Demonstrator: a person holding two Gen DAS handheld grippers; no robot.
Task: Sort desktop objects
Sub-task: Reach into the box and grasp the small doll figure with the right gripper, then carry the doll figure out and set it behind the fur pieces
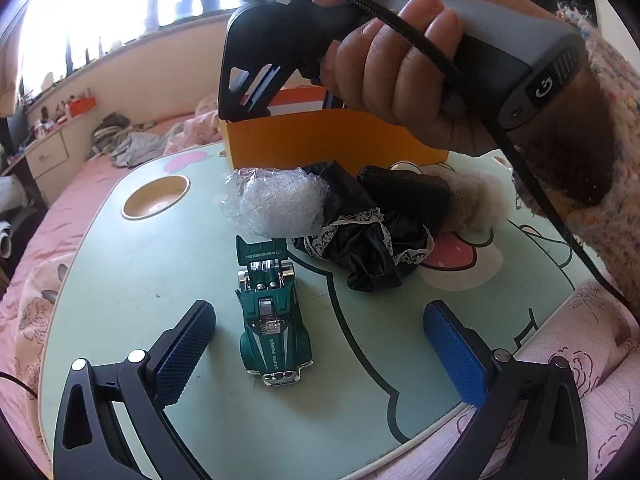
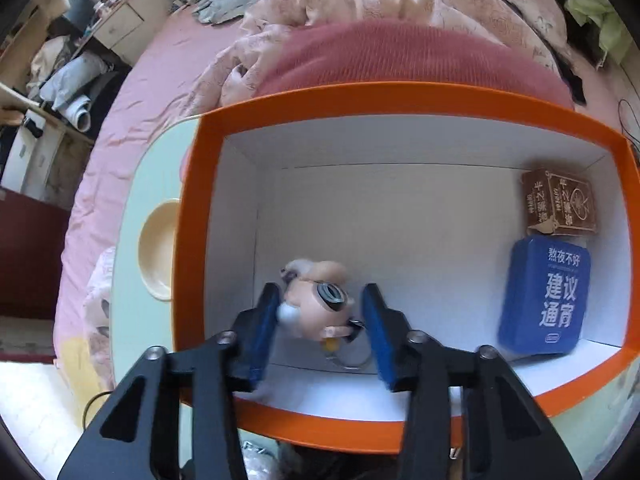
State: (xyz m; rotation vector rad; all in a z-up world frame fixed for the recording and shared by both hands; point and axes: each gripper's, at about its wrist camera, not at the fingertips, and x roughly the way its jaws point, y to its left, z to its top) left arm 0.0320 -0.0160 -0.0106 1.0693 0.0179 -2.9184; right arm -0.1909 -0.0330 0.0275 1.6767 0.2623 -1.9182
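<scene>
While the right claw (image 2: pixel 320 316) hangs steeply down inside the orange box (image 2: pixel 400 98), its 2 blue pads flank a small doll-like figure (image 2: pixel 316 304) with a metal ring at its lower end. The left pad sits against the figure's side; a slim gap shows at the right pad, so a firm grip cannot be confirmed and the claw reads as not clamped. The figure is blurred. Farther right on the white box floor lie a blue tin (image 2: pixel 546 294) and, touching its upper edge, a brown carton (image 2: pixel 560 204).

Left claw (image 1: pixel 320 352): pads spread wide, nothing between them pressed, hovering low over the pale green counter (image 1: pixel 140 280). A green toy car (image 1: pixel 272 320) stands on the counter between the pads, untouched. Beyond it: a clear plastic wad (image 1: pixel 276 204), a black lace-trimmed cloth (image 1: pixel 372 236), a beige fluffy ball (image 1: pixel 480 200), all just before the box. The person's right hand (image 1: pixel 400 76) grips the tool handle above.
</scene>
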